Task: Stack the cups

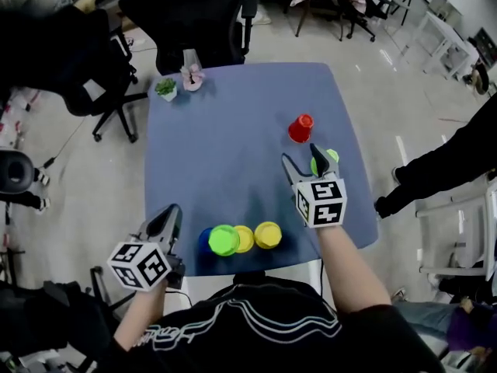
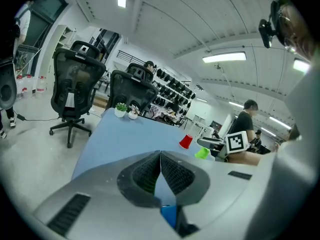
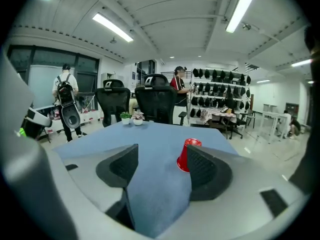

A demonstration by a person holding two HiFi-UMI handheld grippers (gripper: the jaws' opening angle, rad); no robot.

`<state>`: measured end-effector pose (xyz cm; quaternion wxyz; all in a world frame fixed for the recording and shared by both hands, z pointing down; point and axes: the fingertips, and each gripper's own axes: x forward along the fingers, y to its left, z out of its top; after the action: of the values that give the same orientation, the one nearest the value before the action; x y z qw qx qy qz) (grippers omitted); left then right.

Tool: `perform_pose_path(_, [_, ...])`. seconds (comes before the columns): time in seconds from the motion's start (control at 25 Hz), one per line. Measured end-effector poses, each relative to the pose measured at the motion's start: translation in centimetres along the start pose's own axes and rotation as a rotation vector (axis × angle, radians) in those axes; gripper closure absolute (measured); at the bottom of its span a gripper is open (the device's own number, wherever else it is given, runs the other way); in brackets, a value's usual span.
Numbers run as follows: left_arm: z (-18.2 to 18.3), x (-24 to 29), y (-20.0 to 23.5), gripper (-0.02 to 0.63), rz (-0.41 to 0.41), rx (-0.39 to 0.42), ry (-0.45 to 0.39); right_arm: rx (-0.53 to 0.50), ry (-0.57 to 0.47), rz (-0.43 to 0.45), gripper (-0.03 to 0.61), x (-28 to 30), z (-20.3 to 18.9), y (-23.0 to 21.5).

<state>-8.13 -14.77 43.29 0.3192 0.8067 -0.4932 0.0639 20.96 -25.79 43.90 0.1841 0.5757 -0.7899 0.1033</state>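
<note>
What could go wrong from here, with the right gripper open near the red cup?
1. The red cup lines up with one jaw of the right gripper, not the gap; pushing straight ahead may topple it.
2. The green cup sits close beside that gripper, near the table edge; a sideways swing could knock it off.

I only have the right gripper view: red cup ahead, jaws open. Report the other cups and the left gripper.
Observer: A green cup stands just right of the right gripper, outside your frame.
Operator: Give me the rest.
Observer: Four more crowd the table's near edge: a blue cup, a second green cup and two yellow cups.
Operator: Now the left gripper.
Observer: The left gripper is shut on nothing, at the near left corner beside the blue cup.
</note>
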Motion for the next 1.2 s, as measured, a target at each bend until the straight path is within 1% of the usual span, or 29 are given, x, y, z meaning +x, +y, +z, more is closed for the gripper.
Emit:
perform_pose_path(0.2, [0.3,1.5,-0.1,0.589,0.009,0.006,0.013,0.008,0.018,-0.046,0.276,2.4,0.4,-2.6])
perform_pose_path(0.52, [0.6,3.0,0.7,0.589,0.04,0.004,0.025,0.029,0.074,-0.107,0.276,6.0,-0.8,-5.7])
perform_pose_path(0.76, [0.3,3.6,1.2,0.588,0.053,0.003,0.03,0.031,0.099,-0.133,0.276,8.2,-1.8,-7.5])
perform_pose_path(1.0, [0.2,3.9,1.5,0.589,0.058,0.005,0.028,0.083,0.116,-0.144,0.276,9.8,-2.5,-8.6])
perform_pose_path(1.2, [0.1,4.0,1.7,0.589,0.061,0.007,0.024,0.105,0.122,-0.141,0.281,10.4,-2.9,-9.0])
